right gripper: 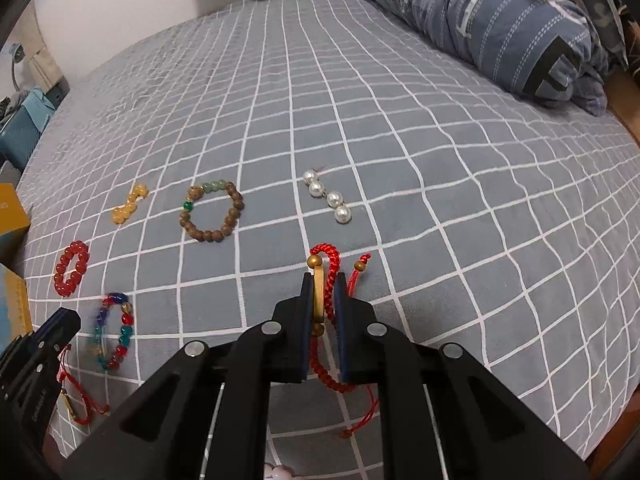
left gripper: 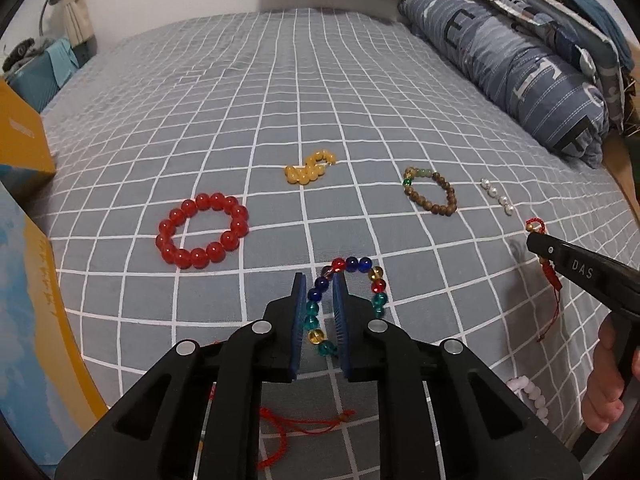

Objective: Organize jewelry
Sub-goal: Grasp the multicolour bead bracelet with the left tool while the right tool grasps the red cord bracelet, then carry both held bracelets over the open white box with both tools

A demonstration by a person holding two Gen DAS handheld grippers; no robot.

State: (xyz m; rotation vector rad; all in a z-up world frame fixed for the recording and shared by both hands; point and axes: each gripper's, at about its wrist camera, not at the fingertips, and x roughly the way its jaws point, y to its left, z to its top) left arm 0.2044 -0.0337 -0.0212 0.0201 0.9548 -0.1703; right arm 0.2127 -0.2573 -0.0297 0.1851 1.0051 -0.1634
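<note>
My left gripper (left gripper: 320, 280) is closed around one side of a multicoloured bead bracelet (left gripper: 362, 266) that rests on the grey checked bedspread (left gripper: 280, 100). My right gripper (right gripper: 324, 280) is shut on a red braided cord bracelet (right gripper: 330, 258) with brass beads, held just over the bed; it also shows at the right of the left wrist view (left gripper: 538, 226). On the bed lie a red bead bracelet (left gripper: 202, 236), a yellow bead bracelet (left gripper: 310, 168), a brown wooden bead bracelet (left gripper: 430, 192) and a pearl strand (left gripper: 496, 196).
Another red cord bracelet (left gripper: 288, 424) lies under my left gripper, and pale pink beads (left gripper: 528, 394) lie at the near right. A blue rolled duvet (left gripper: 520, 60) runs along the right side. Yellow-and-blue boxes (left gripper: 24, 140) stand at the left edge.
</note>
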